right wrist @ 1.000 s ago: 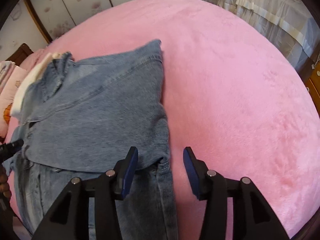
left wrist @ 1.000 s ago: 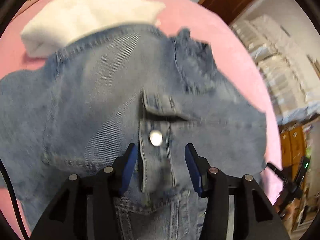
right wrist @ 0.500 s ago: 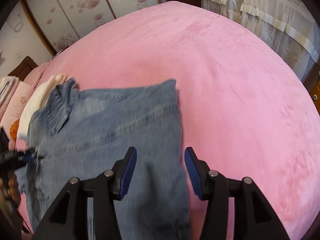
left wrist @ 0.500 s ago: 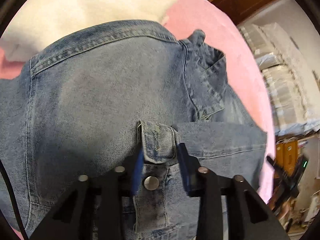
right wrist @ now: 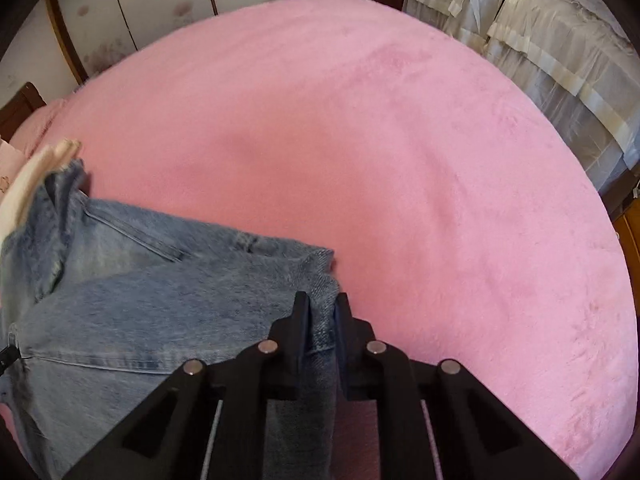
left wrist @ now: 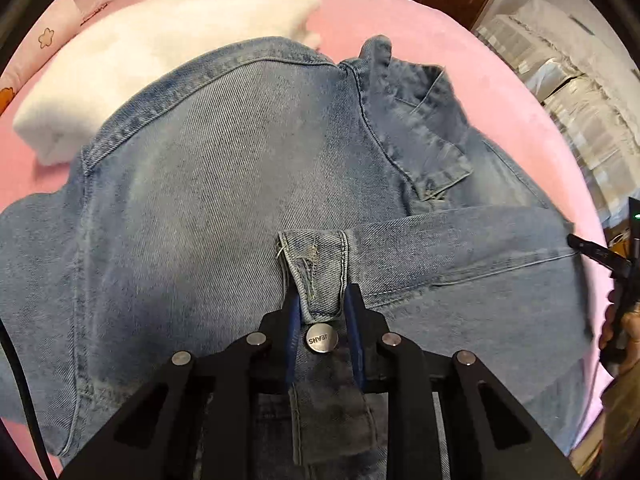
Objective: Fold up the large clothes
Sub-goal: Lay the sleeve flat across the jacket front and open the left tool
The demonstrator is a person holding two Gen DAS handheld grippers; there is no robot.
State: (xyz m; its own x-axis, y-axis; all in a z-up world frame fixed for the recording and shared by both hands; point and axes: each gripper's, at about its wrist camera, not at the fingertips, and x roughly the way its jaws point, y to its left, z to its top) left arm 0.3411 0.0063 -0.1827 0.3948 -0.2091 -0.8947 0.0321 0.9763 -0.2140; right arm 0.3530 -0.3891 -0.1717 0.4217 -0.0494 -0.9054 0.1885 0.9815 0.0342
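Jaws of the left gripper (left wrist: 318, 312) are clamped on the cuff tab (left wrist: 316, 276) of the denim jacket (left wrist: 224, 200), just above its metal button (left wrist: 321, 338); they have just been closing, with the cuff between them. Jaws of the right gripper (right wrist: 322, 316) are pinched on the corner (right wrist: 320, 280) of a folded denim panel and have likewise just been closing on cloth. The jacket lies on the pink bed (right wrist: 380, 140), its collar (left wrist: 424, 120) at one o'clock in the left wrist view, with a white folded blanket (left wrist: 160, 56) beyond it at eleven o'clock. In the right wrist view the denim fills the seven-to-nine o'clock sector.

Step in hand, as judged: both edges are secured for the next fold. It would go best if the two grips lift together and travel level, so the heavy denim does not sag or drag the layers beneath, and if the fold line is kept parallel to the shoulder seam.

Compared with a second ago, both pairs of jaws stood apart over the cloth. The right gripper then hovered over a cuff nearer the jacket's middle; now it holds the outer corner.
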